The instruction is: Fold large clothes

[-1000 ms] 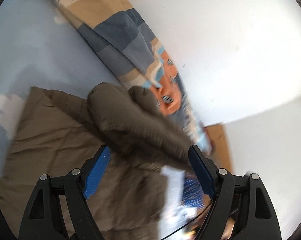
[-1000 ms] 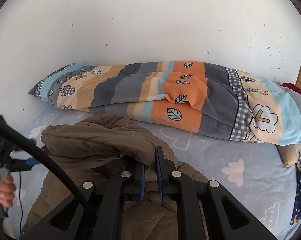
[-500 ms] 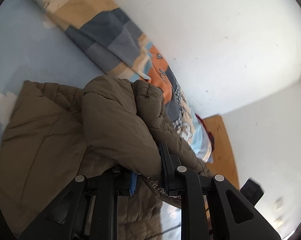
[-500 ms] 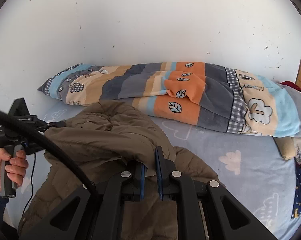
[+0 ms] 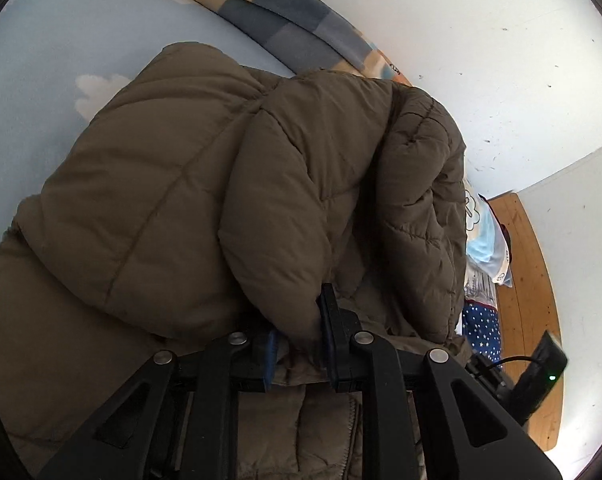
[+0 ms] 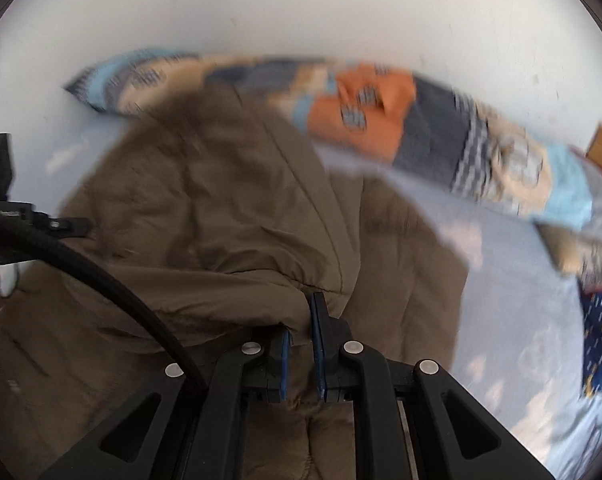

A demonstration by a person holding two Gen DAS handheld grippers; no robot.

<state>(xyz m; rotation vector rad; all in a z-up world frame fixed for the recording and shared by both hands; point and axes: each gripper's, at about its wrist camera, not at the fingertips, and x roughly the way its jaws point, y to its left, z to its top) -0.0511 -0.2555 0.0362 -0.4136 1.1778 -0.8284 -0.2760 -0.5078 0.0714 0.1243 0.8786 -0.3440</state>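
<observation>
Two grippers, left gripper point(image 5: 299, 344) and right gripper point(image 6: 299, 354), each pinch one brown jacket point(image 5: 173, 184).

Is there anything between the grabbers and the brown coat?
No. Both already pinch the coat: the left gripper and the right gripper are shut on its folds, with nothing in between.

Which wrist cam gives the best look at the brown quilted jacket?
Left wrist: the brown quilted jacket is sharp, with stitching and folded bulk clear. Right wrist shows it motion-blurred, partly behind a black cable.
</observation>
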